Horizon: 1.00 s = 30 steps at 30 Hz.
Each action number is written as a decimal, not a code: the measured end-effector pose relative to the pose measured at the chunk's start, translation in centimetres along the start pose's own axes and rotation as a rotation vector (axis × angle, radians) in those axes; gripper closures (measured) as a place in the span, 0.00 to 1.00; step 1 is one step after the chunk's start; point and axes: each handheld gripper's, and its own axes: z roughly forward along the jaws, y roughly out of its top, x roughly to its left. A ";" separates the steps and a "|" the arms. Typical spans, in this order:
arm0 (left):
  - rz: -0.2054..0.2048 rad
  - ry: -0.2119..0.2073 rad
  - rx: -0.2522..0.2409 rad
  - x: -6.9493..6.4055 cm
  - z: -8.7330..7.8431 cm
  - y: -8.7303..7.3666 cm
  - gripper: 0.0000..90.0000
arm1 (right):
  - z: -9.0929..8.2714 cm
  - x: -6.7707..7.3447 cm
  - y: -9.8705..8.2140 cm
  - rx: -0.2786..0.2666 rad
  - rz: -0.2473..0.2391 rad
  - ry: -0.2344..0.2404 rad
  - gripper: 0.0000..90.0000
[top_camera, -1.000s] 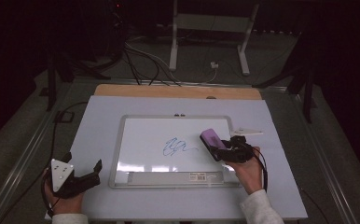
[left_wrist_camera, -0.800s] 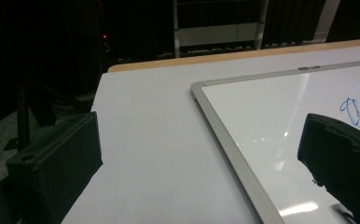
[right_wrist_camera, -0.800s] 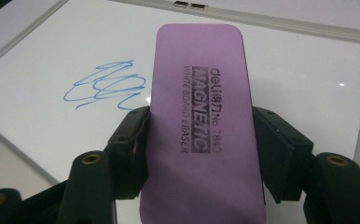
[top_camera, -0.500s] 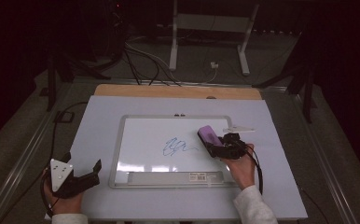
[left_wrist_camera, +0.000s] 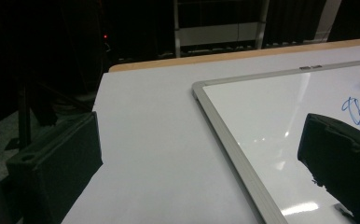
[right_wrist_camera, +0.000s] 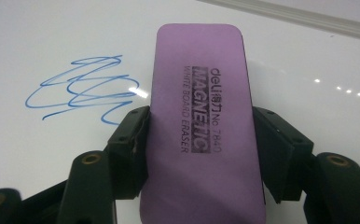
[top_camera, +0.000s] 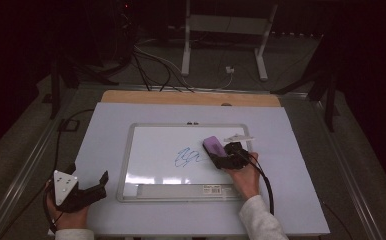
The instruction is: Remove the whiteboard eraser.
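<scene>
Right hand (top_camera: 245, 175) reaches in from 6 o'clock over the whiteboard (top_camera: 151, 145), forearm angled toward 11 o'clock, w/ the right gripper (top_camera: 220, 156) low over the board's right half. Its fingers (right_wrist_camera: 129, 140) are partway closed & clamped on both long edges of the purple eraser (top_camera: 213, 145), which sits just at 3 o'clock of the blue scribble (top_camera: 187, 156), nearly touching it. Left hand (top_camera: 66, 212) rests at the desk's (top_camera: 291, 190) 7 o'clock corner, off the board; left gripper (top_camera: 103, 181) points toward 2 o'clock, grey plate on top, fingers (left_wrist_camera: 57, 163) spread wide w/ nothing between. High view gives the layout: board centred on the desk, a pale marker (top_camera: 238, 137) at 1 o'clock of the eraser by the frame. Right gripper view adds detail: eraser (right_wrist_camera: 201, 126) face printed "magnetic white board eraser", scribble (right_wrist_camera: 82, 86) at its 9 o'clock. Left gripper view shows the board's frame corner (left_wrist_camera: 199, 86), bare desk beside it, & the scribble's edge at far right.
</scene>
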 end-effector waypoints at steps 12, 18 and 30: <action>-0.005 0.001 0.000 0.1 0.0 0.0 0.00 | 0.9 0.7 -0.2 0.022 -0.028 -0.039 0.45; -0.012 0.001 0.000 0.2 0.1 -0.1 0.00 | 1.3 0.6 -0.1 0.058 -0.009 -0.006 0.33; -0.011 -0.002 0.002 0.2 0.2 -0.1 0.00 | 1.9 0.9 0.9 0.026 0.007 -0.020 0.43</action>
